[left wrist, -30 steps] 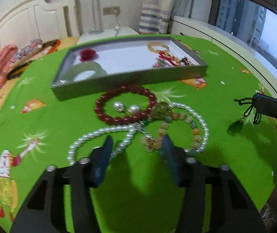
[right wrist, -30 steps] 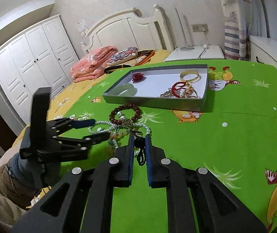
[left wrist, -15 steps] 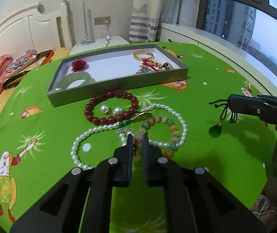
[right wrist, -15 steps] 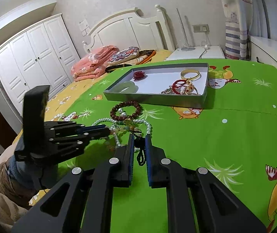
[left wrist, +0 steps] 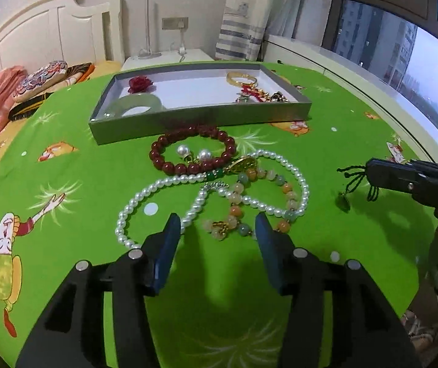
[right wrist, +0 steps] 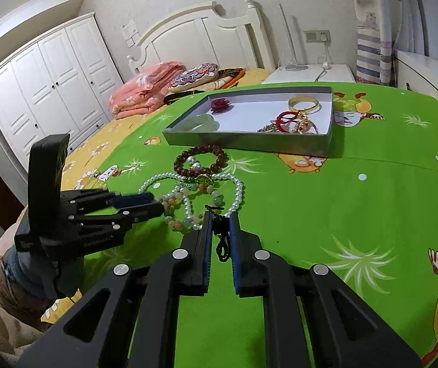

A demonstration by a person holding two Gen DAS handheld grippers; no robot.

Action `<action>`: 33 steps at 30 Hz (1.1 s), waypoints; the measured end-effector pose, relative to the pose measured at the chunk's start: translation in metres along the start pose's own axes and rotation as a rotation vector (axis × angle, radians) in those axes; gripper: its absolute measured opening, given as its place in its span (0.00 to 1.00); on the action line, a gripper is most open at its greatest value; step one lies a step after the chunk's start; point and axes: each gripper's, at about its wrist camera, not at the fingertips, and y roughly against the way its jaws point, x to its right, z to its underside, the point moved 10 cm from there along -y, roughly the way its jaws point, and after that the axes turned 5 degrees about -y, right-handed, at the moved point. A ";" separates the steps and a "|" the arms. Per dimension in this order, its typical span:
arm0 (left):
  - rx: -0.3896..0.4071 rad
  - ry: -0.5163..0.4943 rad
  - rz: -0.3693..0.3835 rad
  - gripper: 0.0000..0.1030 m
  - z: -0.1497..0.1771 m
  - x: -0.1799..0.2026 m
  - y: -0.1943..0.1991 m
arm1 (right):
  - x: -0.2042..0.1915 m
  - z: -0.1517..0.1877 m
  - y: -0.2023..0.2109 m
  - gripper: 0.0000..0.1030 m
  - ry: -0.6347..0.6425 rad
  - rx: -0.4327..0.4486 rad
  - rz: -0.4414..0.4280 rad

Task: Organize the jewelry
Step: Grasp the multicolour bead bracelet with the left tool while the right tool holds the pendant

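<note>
Your left gripper (left wrist: pixel 215 227) stands with its jaws spread wide just above the green cartoon-print cloth (left wrist: pixel 96 178), the blue pads framing the near end of a bracelet of pale orange and green beads (left wrist: pixel 249 205). That bracelet lies tangled with a long pearl necklace (left wrist: pixel 212 184) — its loops run out on both sides of the heap. Just beyond them lies a dark red bead bracelet (left wrist: pixel 194 153), ringed around two pearl earrings (left wrist: pixel 192 153).

Your right gripper (right wrist: pixel 219 220) is closed tight on a black knotted cord (right wrist: pixel 222 239); in the left wrist view, a small green pendant (left wrist: pixel 343 202) hangs from that cord clear of the cloth, well to the right of the heap.

Behind the heap sits the grey tray (left wrist: pixel 200 116), its front wall almost touching the red bracelet. Inside — a pale green bangle (left wrist: pixel 136 104) and a red flower piece (left wrist: pixel 140 82) at the left, a gold bangle (left wrist: pixel 241 77) and a cluster of red and gold pieces (left wrist: pixel 258 95) at the right.
</note>
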 end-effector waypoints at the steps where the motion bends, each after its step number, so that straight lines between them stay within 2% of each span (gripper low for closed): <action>1: -0.006 -0.007 0.005 0.45 0.000 0.002 -0.001 | 0.000 0.000 0.000 0.12 0.001 0.001 0.003; 2: -0.011 -0.008 0.014 0.40 0.001 0.004 -0.002 | 0.001 -0.001 0.001 0.12 0.000 0.001 0.004; 3: -0.023 -0.008 0.025 0.28 0.002 0.007 -0.004 | 0.002 -0.001 0.001 0.12 -0.004 0.002 0.005; 4: -0.039 -0.006 0.030 0.25 0.004 0.010 -0.007 | 0.003 -0.001 0.001 0.12 -0.006 0.003 0.005; 8: -0.049 0.023 0.017 0.27 0.006 0.007 -0.010 | 0.002 -0.001 0.000 0.12 -0.007 0.001 0.003; 10: -0.051 0.031 0.002 0.36 0.005 0.004 -0.012 | 0.003 -0.001 0.000 0.12 -0.006 0.001 0.001; 20: -0.044 0.025 0.024 0.36 -0.003 0.009 -0.021 | 0.002 0.001 0.000 0.12 -0.009 -0.007 0.006; 21: -0.043 0.021 0.025 0.30 -0.003 0.009 -0.021 | 0.001 0.002 0.000 0.12 -0.006 -0.008 0.007; 22: -0.036 0.011 0.046 0.18 -0.003 0.013 -0.020 | 0.000 0.002 0.000 0.12 -0.003 -0.008 0.008; 23: -0.035 0.003 0.053 0.13 -0.003 0.016 -0.019 | -0.001 0.002 0.001 0.12 -0.001 -0.006 0.009; 26: -0.023 -0.023 0.026 0.11 -0.002 0.020 -0.017 | -0.003 0.000 0.003 0.12 0.004 -0.001 0.013; 33: 0.047 -0.026 0.025 0.11 -0.016 0.022 0.006 | -0.005 -0.006 0.014 0.12 0.017 0.026 0.037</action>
